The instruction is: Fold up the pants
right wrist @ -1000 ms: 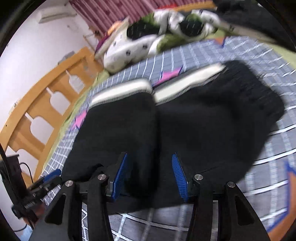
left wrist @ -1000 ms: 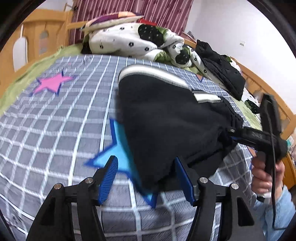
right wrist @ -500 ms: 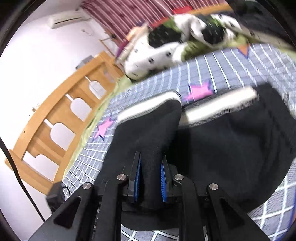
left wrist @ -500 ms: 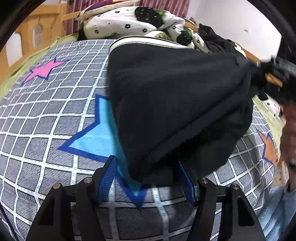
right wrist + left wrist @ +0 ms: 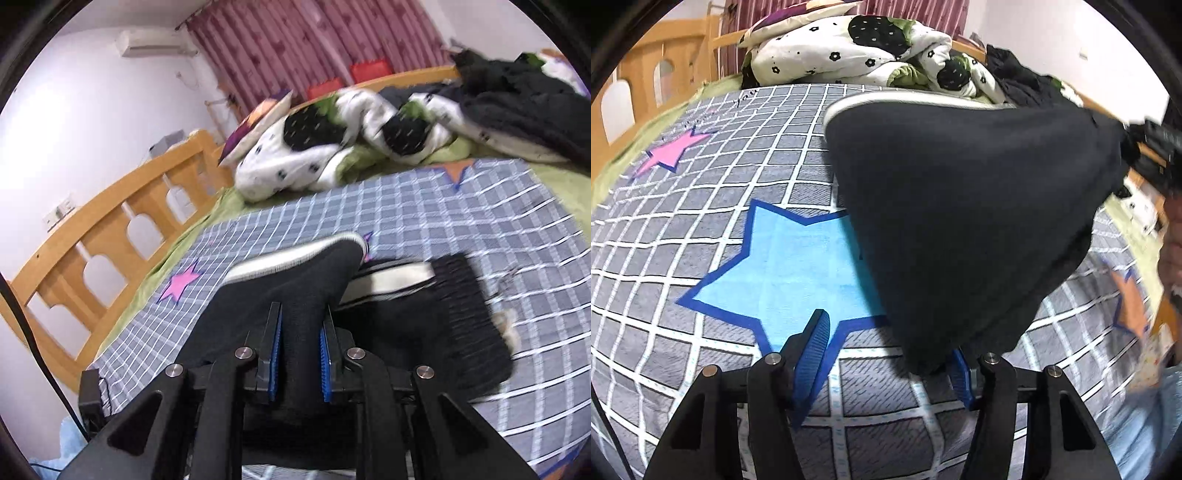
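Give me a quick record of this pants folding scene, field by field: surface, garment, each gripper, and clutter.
surface: checked blanket with star patches, on a bed
garment: black pants, one part lifted, the rest lying on the blanket
right gripper: shut on the pants
left gripper: closing, a pants corner between its fingers, not yet pinched
clutter: floral quilt and dark clothes at the far end

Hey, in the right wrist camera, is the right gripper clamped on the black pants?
Yes, the right gripper has both blue pads pressed against a pinched fold of the black pants.
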### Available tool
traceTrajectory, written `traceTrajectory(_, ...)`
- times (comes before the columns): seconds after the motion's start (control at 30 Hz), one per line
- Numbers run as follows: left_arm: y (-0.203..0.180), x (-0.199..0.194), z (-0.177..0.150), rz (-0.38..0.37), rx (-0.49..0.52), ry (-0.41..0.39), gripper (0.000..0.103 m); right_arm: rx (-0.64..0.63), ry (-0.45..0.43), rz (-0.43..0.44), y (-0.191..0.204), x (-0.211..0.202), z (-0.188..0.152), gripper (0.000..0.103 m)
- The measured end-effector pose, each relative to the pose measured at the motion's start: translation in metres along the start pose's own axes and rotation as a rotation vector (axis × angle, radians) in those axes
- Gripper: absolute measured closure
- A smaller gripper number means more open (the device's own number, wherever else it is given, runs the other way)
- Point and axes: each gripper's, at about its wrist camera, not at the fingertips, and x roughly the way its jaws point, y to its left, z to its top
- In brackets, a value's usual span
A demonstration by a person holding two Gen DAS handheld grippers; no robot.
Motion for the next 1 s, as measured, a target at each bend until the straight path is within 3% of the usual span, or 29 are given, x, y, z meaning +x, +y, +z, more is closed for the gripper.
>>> traceTrajectory(0.1, -0.005, -0.004, 0.001, -0.056, 0.007, -0.013, 0.057, 0.044, -0.051, -0.004, -0.022, -0.017, 0.005, 0.087)
traceTrajectory(0.2, -0.024, -0.004, -0.001, -0.062, 0.063, -0.023, 0.075, 0.06, -0.043, -0.08, -0.046, -0.018, -0.004, 0.087)
traceTrajectory(0.23, -0.031, -0.003, -0.002, -0.053, 0.091, -0.025, 0.082, 0.058, -0.025, -0.111, -0.052, -0.013, -0.01, 0.087)
traceTrajectory(0.33, -0.04, 0.001, -0.006, 0.003, 0.142, -0.041, 0.089, 0.085, 0.108, -0.211, -0.082, 0.015, -0.04, 0.087)
traceTrajectory(0.4, -0.036, -0.006, -0.005, 0.009, 0.127, -0.063, 0.095, 0.096, 0.13, -0.203, -0.092, 0.02, -0.051, 0.087)
traceTrajectory(0.5, -0.022, -0.021, 0.001, -0.041, 0.061, -0.113, 0.096, 0.121, 0.062, -0.161, -0.087, -0.003, -0.046, 0.087)
traceTrajectory(0.6, -0.021, -0.004, -0.003, 0.005, 0.093, -0.057, 0.096, 0.074, 0.0, -0.158, -0.073, -0.019, -0.045, 0.087)
traceTrajectory(0.73, -0.022, 0.002, -0.009, 0.016, 0.096, -0.04, 0.095, 0.081, 0.143, -0.24, -0.08, 0.017, -0.064, 0.087)
traceTrajectory(1.0, -0.028, -0.012, -0.014, 0.007, 0.131, -0.038, 0.094, 0.101, 0.09, -0.232, -0.078, 0.005, -0.059, 0.086)
